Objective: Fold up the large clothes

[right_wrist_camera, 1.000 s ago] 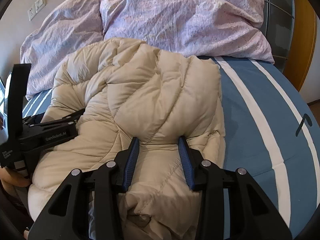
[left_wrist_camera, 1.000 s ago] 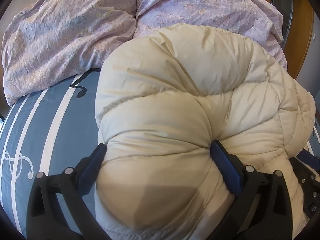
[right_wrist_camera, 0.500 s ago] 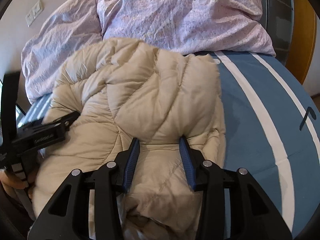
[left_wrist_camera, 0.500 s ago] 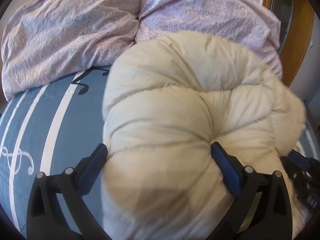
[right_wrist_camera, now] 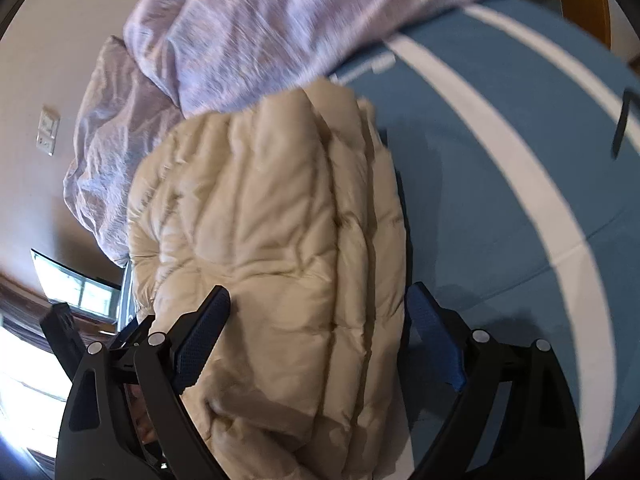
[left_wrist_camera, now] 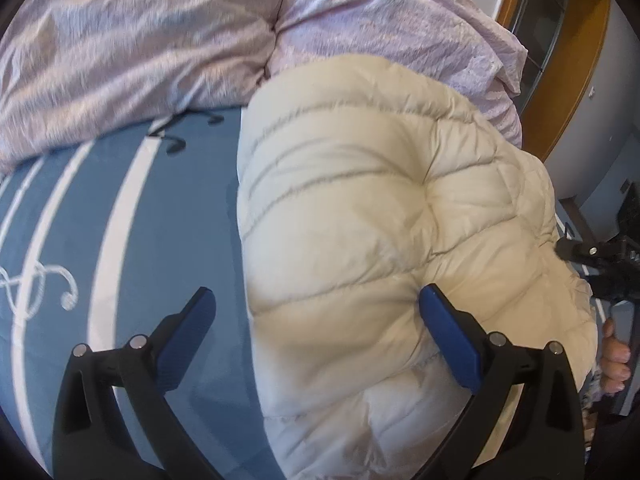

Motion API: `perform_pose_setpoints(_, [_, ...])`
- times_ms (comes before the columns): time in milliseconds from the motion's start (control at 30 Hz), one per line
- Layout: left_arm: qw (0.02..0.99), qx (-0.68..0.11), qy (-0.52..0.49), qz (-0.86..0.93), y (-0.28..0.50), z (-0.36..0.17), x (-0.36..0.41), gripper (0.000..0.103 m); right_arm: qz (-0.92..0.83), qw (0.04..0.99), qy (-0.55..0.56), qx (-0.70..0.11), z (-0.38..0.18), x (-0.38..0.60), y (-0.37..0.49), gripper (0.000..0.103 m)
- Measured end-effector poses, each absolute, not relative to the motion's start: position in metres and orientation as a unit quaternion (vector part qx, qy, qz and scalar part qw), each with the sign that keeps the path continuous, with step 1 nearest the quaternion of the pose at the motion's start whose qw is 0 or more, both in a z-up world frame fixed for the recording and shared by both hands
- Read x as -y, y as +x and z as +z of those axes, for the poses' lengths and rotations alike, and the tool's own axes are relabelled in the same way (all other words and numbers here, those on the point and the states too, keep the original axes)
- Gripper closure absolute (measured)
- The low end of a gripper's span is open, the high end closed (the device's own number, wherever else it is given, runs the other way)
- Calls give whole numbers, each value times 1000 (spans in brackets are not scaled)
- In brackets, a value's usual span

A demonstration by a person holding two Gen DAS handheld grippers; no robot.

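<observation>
Left wrist: left gripper [left_wrist_camera: 316, 340] spread, right gripper [right_wrist_camera: 320, 348] spread; jacket [left_wrist_camera: 372, 220] puffy, light, slippery — pinch seams lower centre.

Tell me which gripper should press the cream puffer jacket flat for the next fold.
Right, probably. The right gripper is open with the cream puffer jacket filling the gap between its fingers. The left gripper is open too, but its gap sits half over the blue striped bedsheet, at the jacket's edge.
</observation>
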State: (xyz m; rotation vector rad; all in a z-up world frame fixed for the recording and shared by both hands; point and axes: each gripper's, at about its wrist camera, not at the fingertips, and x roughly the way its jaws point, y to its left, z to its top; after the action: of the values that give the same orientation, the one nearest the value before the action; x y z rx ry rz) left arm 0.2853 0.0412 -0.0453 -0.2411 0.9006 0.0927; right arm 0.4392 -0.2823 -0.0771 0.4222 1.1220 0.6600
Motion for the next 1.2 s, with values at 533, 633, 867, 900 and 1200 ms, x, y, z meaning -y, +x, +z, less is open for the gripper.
perform_pose_setpoints(533, [883,-440,-160,21,289,-47,-53,2,369,729,267,-511,-96,266,448,61])
perform_pose_setpoints(633, [883,-437,-170,14,288,-42,-57,2,368,728,271,-512,-95,269,449,67])
perform_pose_setpoints(867, [871,-437,-222,-16,292,-44,-72,2,369,727,270,-512,-95,267,451,70])
perform_pose_setpoints(900, [864,-440,-243,-27,295,-47,-77,2,370,726,271,-512,-96,267,451,70])
perform_pose_setpoints(1200, [822,-456,-329,-88,322,-75,-81,10,383,714,277,-516,-99,268,456,70])
